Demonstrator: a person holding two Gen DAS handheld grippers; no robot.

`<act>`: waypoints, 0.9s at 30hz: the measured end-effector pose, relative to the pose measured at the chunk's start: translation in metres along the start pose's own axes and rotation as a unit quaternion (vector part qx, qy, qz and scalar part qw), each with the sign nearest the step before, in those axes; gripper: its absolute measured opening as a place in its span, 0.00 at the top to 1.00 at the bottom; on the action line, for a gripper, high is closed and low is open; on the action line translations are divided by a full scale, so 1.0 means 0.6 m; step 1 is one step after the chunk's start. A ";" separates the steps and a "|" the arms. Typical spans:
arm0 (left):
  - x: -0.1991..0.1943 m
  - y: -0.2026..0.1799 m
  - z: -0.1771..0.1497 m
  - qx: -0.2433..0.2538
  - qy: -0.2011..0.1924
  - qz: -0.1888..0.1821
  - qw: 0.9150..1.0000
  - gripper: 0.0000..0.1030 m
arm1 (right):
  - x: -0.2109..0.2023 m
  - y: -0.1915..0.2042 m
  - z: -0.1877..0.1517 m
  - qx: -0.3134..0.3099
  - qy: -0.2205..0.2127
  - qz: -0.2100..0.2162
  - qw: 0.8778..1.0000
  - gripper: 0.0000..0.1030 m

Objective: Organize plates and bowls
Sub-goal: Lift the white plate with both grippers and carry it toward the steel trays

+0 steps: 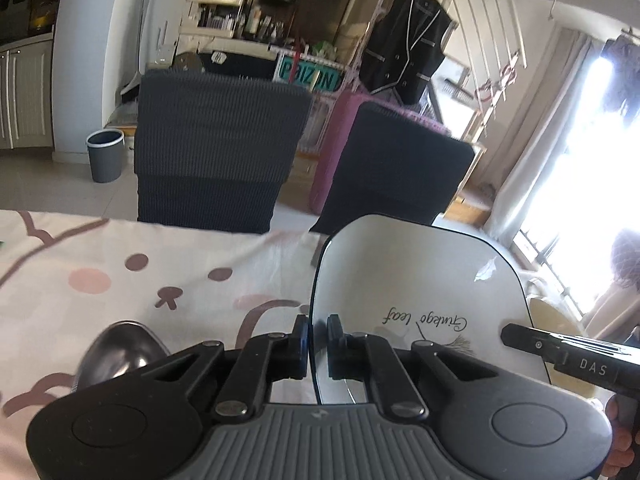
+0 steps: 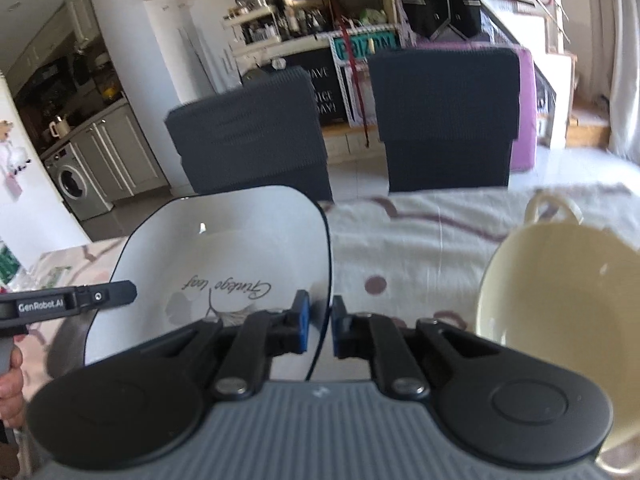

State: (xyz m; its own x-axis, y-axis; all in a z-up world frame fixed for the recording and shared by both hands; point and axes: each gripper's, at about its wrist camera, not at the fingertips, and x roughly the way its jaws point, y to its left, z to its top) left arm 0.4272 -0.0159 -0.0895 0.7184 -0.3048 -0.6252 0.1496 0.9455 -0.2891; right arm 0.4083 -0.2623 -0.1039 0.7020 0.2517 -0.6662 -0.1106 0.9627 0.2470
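Above the patterned tablecloth [image 1: 120, 264], a white square plate [image 1: 420, 292] with a dark rim and script lettering is held between both grippers. One edge sits pinched in the nearly closed left gripper [image 1: 318, 346], whose pads press on the rim; the opposite edge is clamped in the right gripper [image 2: 320, 328], blue pads tight against it (each tool shows in the other's view). A cream bowl [image 2: 560, 304] stands on the cloth to the right, a metal bowl [image 1: 120, 352] to the left. Two dark chairs [image 1: 216, 152] face the table.
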 end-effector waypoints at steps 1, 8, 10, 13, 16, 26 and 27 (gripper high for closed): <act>-0.017 -0.004 0.001 -0.001 -0.003 0.000 1.000 0.91 | -0.020 0.006 0.002 -0.002 -0.006 0.001 1.000 0.88; -0.136 -0.033 -0.008 0.012 -0.002 0.003 1.000 0.91 | -0.137 0.039 -0.002 -0.002 -0.007 0.010 1.000 0.88; -0.168 -0.041 -0.013 0.016 -0.001 0.005 1.000 0.91 | -0.172 0.050 -0.010 -0.007 -0.009 0.013 1.000 0.88; -0.215 -0.049 -0.025 0.022 0.000 0.012 1.000 0.91 | -0.214 0.070 -0.025 -0.020 -0.008 0.011 1.000 0.88; -0.263 -0.058 -0.037 0.026 0.003 0.017 1.000 0.90 | -0.256 0.084 -0.045 -0.013 -0.004 0.016 1.000 0.88; -0.392 -0.063 -0.105 0.039 0.003 0.018 0.999 0.90 | -0.373 0.127 -0.104 -0.024 -0.011 0.022 0.999 0.88; -0.401 -0.060 -0.114 0.042 0.003 0.017 0.999 0.90 | -0.378 0.132 -0.111 -0.023 -0.009 0.022 0.999 0.88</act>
State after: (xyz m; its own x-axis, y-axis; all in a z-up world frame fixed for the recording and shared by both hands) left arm 0.2026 0.0154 0.0221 0.7198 -0.2721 -0.6386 0.1816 0.9618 -0.2050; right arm 0.1931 -0.2364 0.0200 0.7086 0.2928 -0.6420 -0.1744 0.9543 0.2427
